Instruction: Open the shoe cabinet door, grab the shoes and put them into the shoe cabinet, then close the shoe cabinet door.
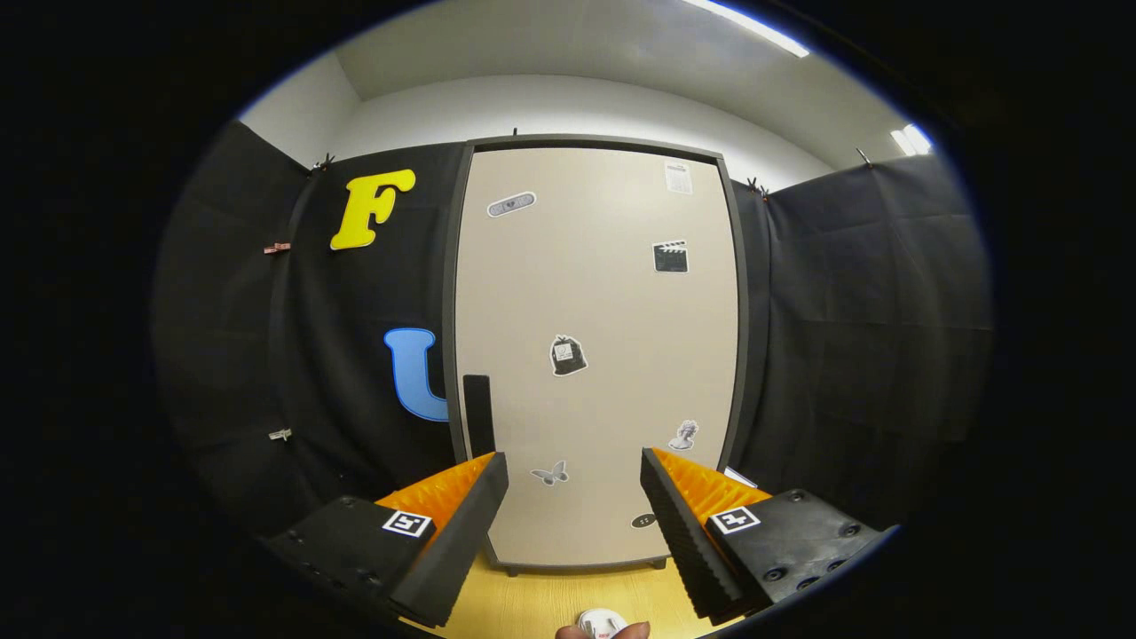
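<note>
The shoe cabinet stands upright straight ahead, beyond my fingers, with its pale beige door shut and several small stickers on it. A dark vertical handle sits low on the door's left edge, just above my left fingertip. My gripper is open, its fingers spread wide with nothing between them, still some way short of the door. Below the fingers, a small white and red object lies on the wooden floor; I cannot tell what it is.
Black cloth walls close in on both sides of the cabinet. A light wooden floor runs from the cabinet's feet toward me. A fingertip of a person shows beside the white object.
</note>
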`<state>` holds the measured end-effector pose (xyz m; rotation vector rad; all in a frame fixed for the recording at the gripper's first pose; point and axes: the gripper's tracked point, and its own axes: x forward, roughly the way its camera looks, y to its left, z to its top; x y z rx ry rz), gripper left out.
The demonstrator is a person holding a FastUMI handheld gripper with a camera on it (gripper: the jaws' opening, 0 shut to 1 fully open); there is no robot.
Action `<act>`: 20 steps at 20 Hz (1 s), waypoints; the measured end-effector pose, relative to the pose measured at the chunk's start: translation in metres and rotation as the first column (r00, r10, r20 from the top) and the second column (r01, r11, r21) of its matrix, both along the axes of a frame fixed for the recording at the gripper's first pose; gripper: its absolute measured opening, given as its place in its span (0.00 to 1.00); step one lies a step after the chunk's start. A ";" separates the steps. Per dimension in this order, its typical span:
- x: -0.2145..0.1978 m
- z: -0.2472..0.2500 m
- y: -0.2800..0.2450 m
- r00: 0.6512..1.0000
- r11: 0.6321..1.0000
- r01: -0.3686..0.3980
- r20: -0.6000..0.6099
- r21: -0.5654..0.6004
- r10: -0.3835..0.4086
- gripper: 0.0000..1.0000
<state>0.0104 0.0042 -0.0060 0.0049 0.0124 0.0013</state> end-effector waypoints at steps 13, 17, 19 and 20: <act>0.083 -0.021 0.074 0.998 0.998 -0.051 -0.035 0.028 0.052 0.98; 0.119 -0.037 0.094 0.996 0.997 -0.063 -0.057 0.035 0.064 0.98; 0.134 -0.047 0.101 0.994 0.997 -0.072 -0.075 0.040 0.075 0.98; 0.141 -0.051 0.103 0.994 0.997 -0.072 -0.082 0.037 0.075 0.98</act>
